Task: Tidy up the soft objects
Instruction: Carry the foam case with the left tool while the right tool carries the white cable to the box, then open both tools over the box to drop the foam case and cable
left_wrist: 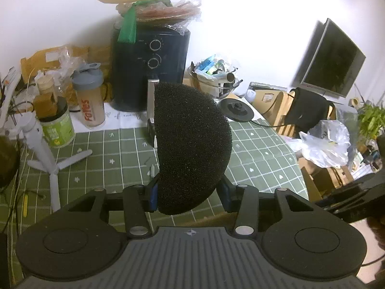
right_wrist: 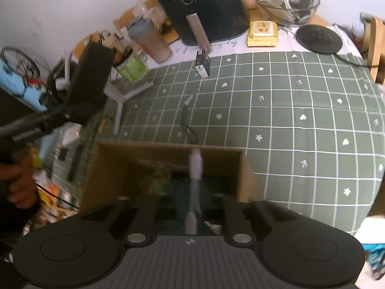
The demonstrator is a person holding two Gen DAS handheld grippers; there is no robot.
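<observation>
The black sponge fills the middle of the left wrist view — a half-moon of coarse, open-pored foam, its long axis running up and down the frame, flat edge to the left and curved edge bulging right. The left gripper is clenched on its lower part, a blue pad pressed against the flat side, and holds it above the green gridded tablecloth. Behind it, at the upper centre, stands a dark air fryer with two round dials, and a grey-lidded shaker bottle stands to its left.

In the right wrist view the right gripper stands released, jaws apart, over an open cardboard box at the lower centre. A slim grey, blurred thing hangs between the jaws — whether the pads touch it I cannot tell. A yellow soft packet lies at the top, beside a black round base.
</observation>
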